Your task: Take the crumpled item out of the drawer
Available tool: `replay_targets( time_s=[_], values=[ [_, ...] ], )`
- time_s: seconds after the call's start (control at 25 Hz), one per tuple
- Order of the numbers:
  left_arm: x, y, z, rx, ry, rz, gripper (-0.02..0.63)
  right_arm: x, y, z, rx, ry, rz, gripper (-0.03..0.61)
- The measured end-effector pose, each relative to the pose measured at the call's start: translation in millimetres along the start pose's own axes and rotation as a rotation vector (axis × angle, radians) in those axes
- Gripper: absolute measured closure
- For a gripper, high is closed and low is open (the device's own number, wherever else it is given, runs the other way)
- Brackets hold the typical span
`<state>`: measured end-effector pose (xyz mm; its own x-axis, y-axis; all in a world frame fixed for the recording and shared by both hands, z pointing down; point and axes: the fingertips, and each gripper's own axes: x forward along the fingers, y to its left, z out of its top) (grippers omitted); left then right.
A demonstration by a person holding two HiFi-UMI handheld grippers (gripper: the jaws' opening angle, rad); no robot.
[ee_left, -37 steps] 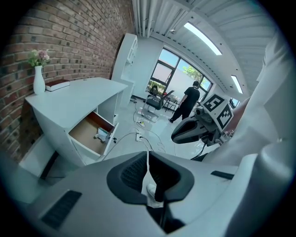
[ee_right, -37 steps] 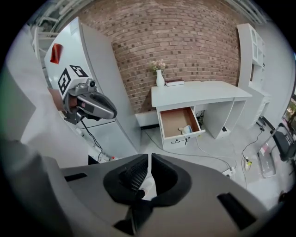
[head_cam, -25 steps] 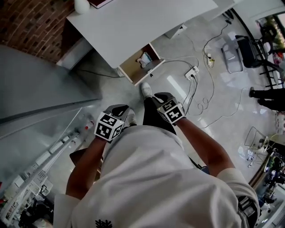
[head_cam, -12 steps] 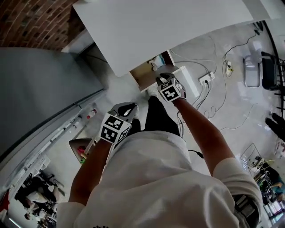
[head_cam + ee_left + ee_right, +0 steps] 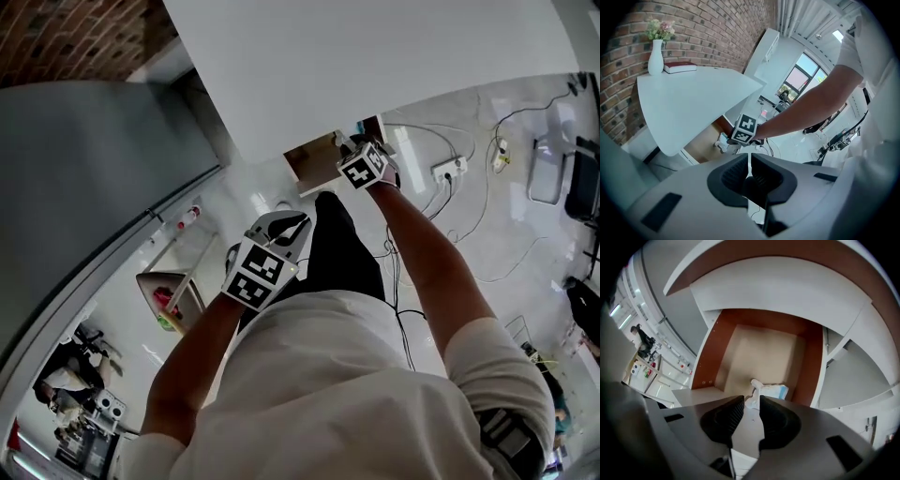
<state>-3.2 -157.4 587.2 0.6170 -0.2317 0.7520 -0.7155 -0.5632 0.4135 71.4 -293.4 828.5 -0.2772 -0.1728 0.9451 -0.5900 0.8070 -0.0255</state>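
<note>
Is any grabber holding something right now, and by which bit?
Nothing is held. The right gripper has its jaws apart, pointed at the crumpled item lying in the drawer; the left gripper is empty.

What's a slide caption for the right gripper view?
Right gripper, fingers apart, at the crumpled item in the open drawer.

Worktop by a brick wall
A white vase of flowers stands on it, a red book just beside.

Brick wall, glossy pale floor
</note>
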Motion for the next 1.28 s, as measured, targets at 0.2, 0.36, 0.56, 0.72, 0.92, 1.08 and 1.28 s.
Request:
replay_targets(
  time_s=[0.2,0.36,0.56,0.72,0.92,1.08,1.28],
  values=[
    [25.1,9.7,-3.8,-0.015,0.011,-0.010,0.583,32.9,-5.2,3.9,-0.084,0.039,0.010,0.449],
    [32.1,17.0,-11.1,-0.032,0.009,-0.010,0.583,58.4,-7.9,5.1,-0.123,0.074,0.004,0.449],
    [35.2,19.8,-18.6,-0.062,0.012,0.004,0.583,87.5,-13.7,-3.4,-0.170,0.134,0.007,0.449],
    [35.9,19.3,-21.2,-0.085,0.004,0.013,0.583,94.2,-19.2,-15.6,-0.207,0.226,-0.001,0.451],
    [35.8,18.6,-29.1,-0.102,0.001,0.021,0.583,94.3,-20.3,-15.5,-0.233,0.258,-0.038,0.531],
    [35.2,17.7,-31.4,-0.117,-0.008,0.031,0.583,92.8,-21.2,-14.8,-0.255,0.262,-0.056,0.543],
    [28.4,13.7,-28.9,-0.111,-0.015,0.034,0.583,86.6,-11.4,-8.0,-0.290,0.212,-0.055,0.546]
  ],
)
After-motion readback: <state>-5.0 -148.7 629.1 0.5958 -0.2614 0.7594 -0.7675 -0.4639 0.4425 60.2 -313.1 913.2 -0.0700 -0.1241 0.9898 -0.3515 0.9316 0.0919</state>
